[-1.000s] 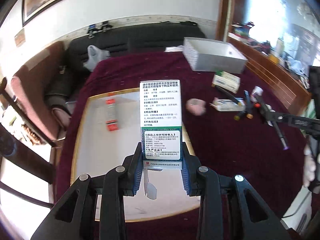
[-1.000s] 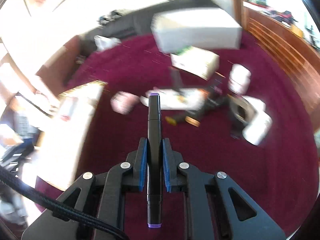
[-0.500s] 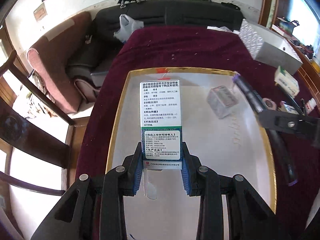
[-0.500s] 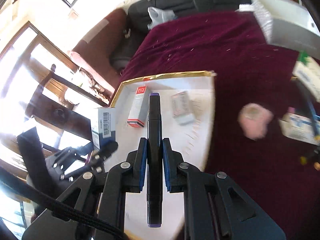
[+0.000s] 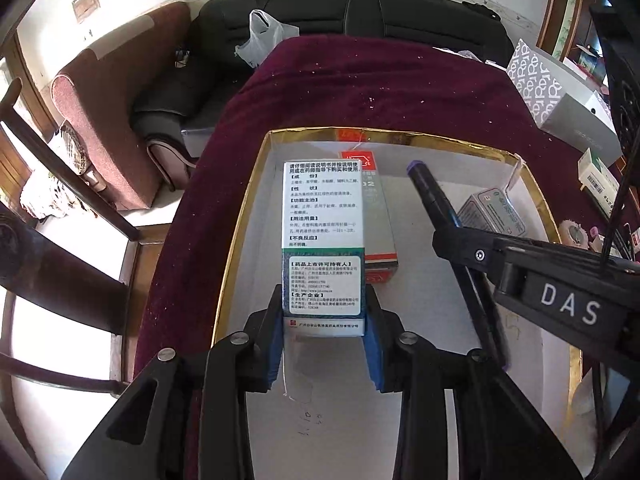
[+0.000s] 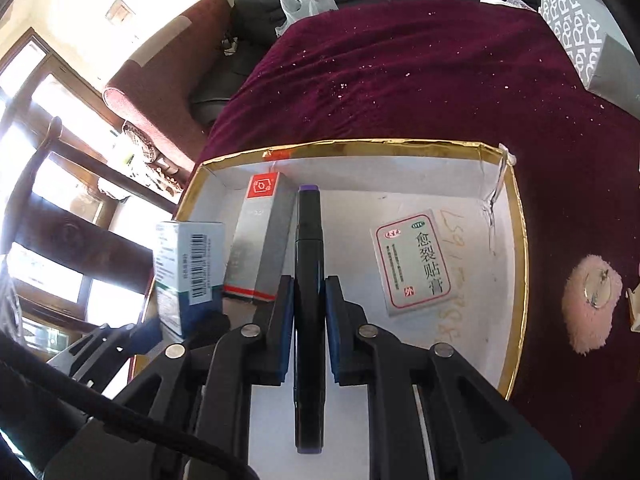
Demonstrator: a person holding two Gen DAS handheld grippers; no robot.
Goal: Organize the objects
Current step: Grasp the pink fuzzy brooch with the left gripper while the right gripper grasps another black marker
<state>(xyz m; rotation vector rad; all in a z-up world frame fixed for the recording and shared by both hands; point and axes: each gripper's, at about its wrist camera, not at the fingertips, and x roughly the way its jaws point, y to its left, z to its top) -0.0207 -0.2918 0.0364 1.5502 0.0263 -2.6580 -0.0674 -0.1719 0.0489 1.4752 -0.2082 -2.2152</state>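
My left gripper is shut on a white and green medicine box and holds it over the left part of a gold-rimmed white tray. It also shows in the right wrist view. My right gripper is shut on a black marker with purple ends, over the tray's middle. The marker also shows in the left wrist view. A grey and red box and a flat grey box lie in the tray.
The tray sits on a dark red cloth. A pink fluffy object lies right of the tray. A patterned grey box and more small boxes are at the far right. A sofa and chairs stand beyond.
Both grippers have come forward and lower over the tray with their loads. The marker now sits between the grey and red box and the flat box.
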